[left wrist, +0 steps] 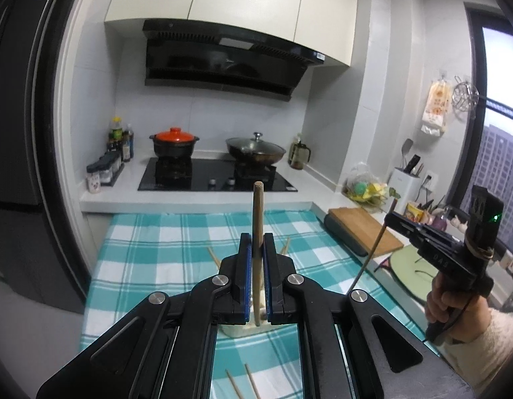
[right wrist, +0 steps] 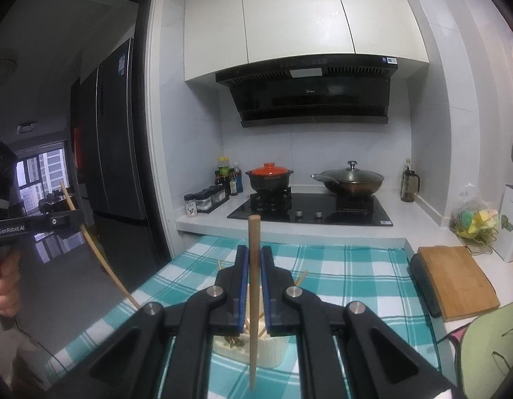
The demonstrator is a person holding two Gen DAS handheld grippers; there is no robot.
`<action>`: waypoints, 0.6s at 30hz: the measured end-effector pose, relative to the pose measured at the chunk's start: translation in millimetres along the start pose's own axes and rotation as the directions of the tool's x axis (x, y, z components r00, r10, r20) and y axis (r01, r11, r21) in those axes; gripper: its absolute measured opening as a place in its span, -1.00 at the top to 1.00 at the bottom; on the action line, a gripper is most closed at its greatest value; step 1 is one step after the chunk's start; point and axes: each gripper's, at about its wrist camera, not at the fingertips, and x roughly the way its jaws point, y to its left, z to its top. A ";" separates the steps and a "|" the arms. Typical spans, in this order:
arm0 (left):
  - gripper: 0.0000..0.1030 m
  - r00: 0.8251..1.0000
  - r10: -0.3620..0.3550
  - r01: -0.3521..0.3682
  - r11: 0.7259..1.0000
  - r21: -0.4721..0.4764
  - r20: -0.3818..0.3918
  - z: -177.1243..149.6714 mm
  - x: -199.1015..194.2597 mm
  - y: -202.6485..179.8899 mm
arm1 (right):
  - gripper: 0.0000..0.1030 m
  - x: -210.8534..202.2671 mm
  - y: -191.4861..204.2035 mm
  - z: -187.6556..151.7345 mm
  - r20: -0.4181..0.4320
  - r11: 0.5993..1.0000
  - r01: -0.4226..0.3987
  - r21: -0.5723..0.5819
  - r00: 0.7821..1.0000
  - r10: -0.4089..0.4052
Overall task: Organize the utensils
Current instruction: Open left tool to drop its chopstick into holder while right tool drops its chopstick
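Note:
My left gripper (left wrist: 256, 237) is shut on a wooden chopstick (left wrist: 257, 206) that stands upright between its blue pads, above a cream utensil holder (left wrist: 238, 331) on the teal checked cloth (left wrist: 150, 252). My right gripper (right wrist: 254, 249) is shut on another upright chopstick (right wrist: 253, 349) over the same holder (right wrist: 274, 349), which has utensils inside. Each gripper shows in the other's view: the right gripper (left wrist: 388, 219) with its slanted chopstick (left wrist: 373, 249), the left gripper (right wrist: 75, 221) with its chopstick (right wrist: 100, 259). Loose chopsticks (left wrist: 238, 384) lie on the cloth.
Beyond the cloth stands a black hob (left wrist: 216, 176) with an orange-lidded pot (left wrist: 174, 143) and a lidded wok (left wrist: 255, 149). Spice jars (left wrist: 105, 168) sit at the left, a wooden cutting board (left wrist: 364, 229) and a knife block (left wrist: 406, 183) at the right. A dark fridge (left wrist: 20, 133) stands on the left.

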 end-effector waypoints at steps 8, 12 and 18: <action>0.91 0.998 0.052 -0.054 0.998 0.043 0.043 16.9 68.8 -7.7 | 0.86 73.4 -0.7 33.9 0.074 1.000 -0.007 0.005 0.997 0.006; 0.91 0.997 0.044 -0.044 0.999 0.008 -0.056 6.9 119.5 2.2 | 0.86 123.5 6.6 21.9 0.044 0.999 -0.013 -0.042 0.999 0.015; 0.91 0.963 0.037 -0.055 0.997 -0.057 -0.267 -19.4 195.0 21.7 | 0.86 201.5 -8.1 -20.3 -0.233 0.998 -0.052 0.048 0.971 0.061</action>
